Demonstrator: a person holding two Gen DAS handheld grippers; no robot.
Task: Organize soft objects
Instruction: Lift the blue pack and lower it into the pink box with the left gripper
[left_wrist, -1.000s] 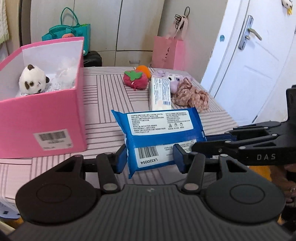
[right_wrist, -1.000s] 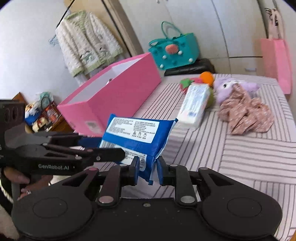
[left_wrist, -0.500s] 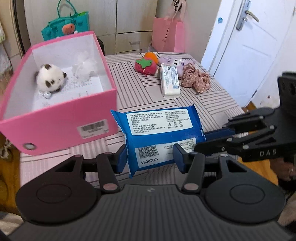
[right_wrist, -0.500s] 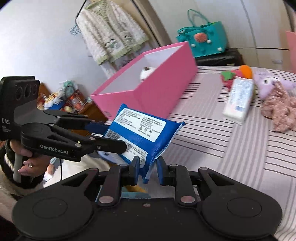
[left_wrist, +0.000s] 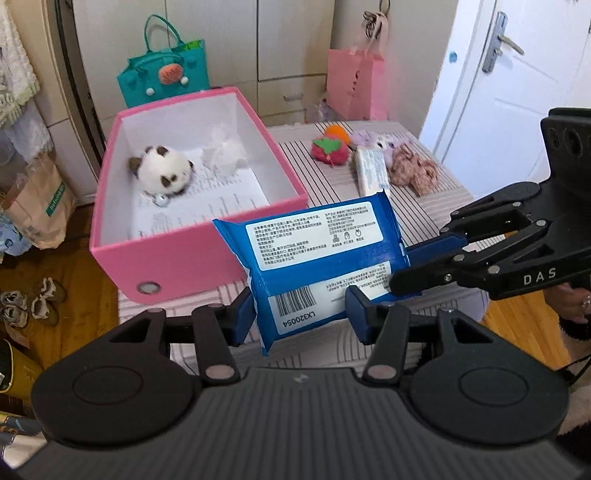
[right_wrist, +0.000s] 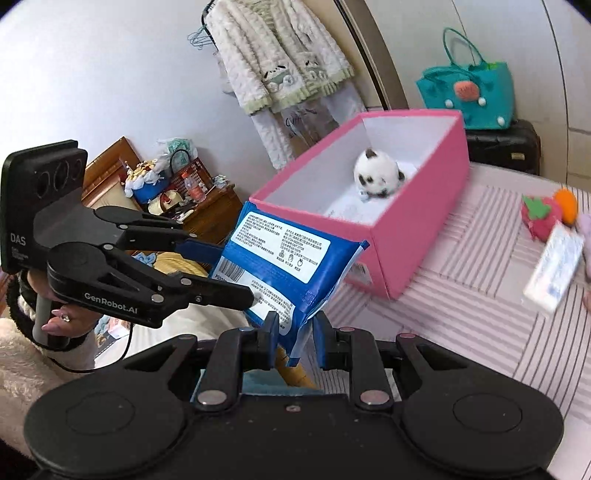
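pack: blue wipes pack (left_wrist: 317, 258), white labels, barcode, held in the air just in front of pink box (left_wrist: 173, 258) | left gripper (left_wrist: 301, 314) squeezes its barcode end | right gripper (right_wrist: 293, 332) pinches its thin edge | in box: panda toy (left_wrist: 162, 175) | beyond box: strawberry toy (left_wrist: 328, 151), white pack (left_wrist: 371, 173)

Box (left_wrist: 192, 254) sits on table (left_wrist: 332, 184) left side, panda plush (left_wrist: 162, 173) inside. Wipes pack (left_wrist: 317, 254) held above table's near edge, right of box front. Toys, tissue pack (left_wrist: 371, 175) behind (far right).
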